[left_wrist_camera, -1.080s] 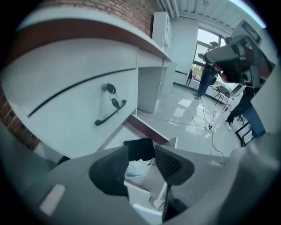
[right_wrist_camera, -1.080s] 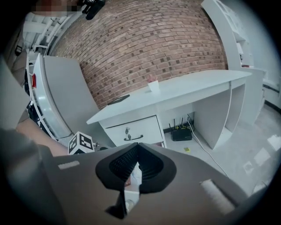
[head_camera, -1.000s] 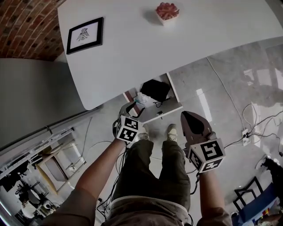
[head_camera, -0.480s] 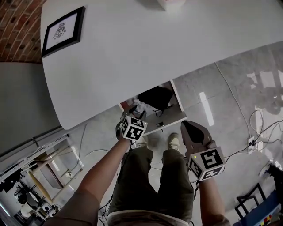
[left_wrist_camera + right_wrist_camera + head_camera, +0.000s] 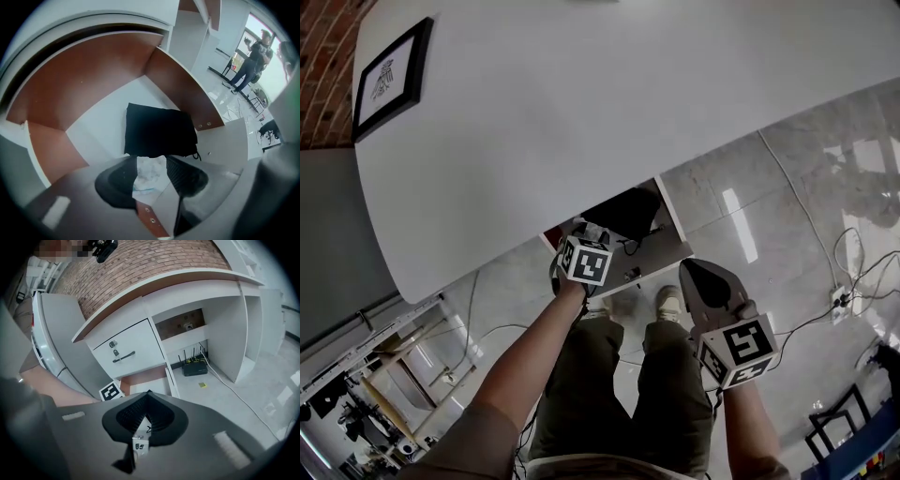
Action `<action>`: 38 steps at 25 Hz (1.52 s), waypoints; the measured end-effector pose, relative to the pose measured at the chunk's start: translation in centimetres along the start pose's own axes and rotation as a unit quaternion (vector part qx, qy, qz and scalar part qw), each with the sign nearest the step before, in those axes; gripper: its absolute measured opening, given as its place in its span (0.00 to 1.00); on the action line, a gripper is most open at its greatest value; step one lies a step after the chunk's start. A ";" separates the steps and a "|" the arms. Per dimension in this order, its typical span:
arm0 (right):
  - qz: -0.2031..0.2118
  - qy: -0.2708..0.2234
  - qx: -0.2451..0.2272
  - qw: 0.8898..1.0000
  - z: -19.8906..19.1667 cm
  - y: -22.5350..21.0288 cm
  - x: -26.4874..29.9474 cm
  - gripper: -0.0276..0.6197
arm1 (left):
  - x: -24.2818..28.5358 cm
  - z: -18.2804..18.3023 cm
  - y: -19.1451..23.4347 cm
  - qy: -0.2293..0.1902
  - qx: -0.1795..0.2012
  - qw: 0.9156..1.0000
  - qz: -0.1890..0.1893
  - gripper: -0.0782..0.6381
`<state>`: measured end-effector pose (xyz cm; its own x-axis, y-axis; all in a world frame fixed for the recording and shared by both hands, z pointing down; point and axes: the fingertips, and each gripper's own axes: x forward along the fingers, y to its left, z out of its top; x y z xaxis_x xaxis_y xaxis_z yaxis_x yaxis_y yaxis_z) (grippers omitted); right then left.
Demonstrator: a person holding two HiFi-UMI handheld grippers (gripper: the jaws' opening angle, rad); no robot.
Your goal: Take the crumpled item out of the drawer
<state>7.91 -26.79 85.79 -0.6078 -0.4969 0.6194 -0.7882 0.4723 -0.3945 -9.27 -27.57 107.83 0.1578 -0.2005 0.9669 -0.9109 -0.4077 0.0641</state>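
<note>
Left gripper (image 5: 151, 158) hovering over open drawer (image 5: 84, 79) under white table (image 5: 581, 112). Jaws standing partly apart, straddling crumpled white item (image 5: 149, 176); contact unclear. Crumpled white item lying at drawer's near edge, long axis running along jaw gap, far end pointing at black folded cloth (image 5: 159, 131) just beside it. Right gripper (image 5: 147, 393) hanging outside drawer, jaw tips meeting, holding nothing.

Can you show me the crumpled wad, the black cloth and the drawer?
crumpled wad (image 5: 149, 174): left gripper view, its white middle.
black cloth (image 5: 159, 131): left gripper view, its centre.
drawer (image 5: 97, 124): left gripper view, bare white floor.
</note>
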 end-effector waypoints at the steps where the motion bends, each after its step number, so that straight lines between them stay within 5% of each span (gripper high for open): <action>1: 0.003 0.001 -0.001 1.000 -0.2 0.0 0.1 0.09 | 0.3 -0.1 -0.1 0.006 0.001 1.000 0.001 0.38; 8: 0.010 0.004 0.001 1.000 -0.7 0.3 0.5 0.09 | 2.5 -1.4 -0.7 0.057 0.011 0.998 0.010 0.38; 13: 0.010 0.005 0.005 1.000 -0.6 0.4 0.5 0.09 | 3.8 -2.2 -1.1 0.077 0.027 0.997 -0.009 0.21; 16: 0.008 -0.001 0.002 1.000 -0.4 0.2 0.2 0.09 | 3.0 -1.7 -1.2 0.057 0.044 0.997 -0.009 0.13; 24: -0.003 0.004 0.007 1.000 1.8 1.8 -2.4 0.09 | -1.9 -1.8 -1.6 0.009 0.078 0.997 -0.011 0.11; 38: -0.025 -0.015 -0.011 1.000 10.4 8.0 -11.3 0.09 | -20.4 2.1 -2.9 -0.091 0.072 0.993 -0.033 0.11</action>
<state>7.46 -24.95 68.61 -0.5710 -0.5421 0.6165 -0.8153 0.4625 -0.3485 -9.08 -24.19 87.44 0.2942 -0.3213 0.9001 -0.8339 -0.5465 0.0775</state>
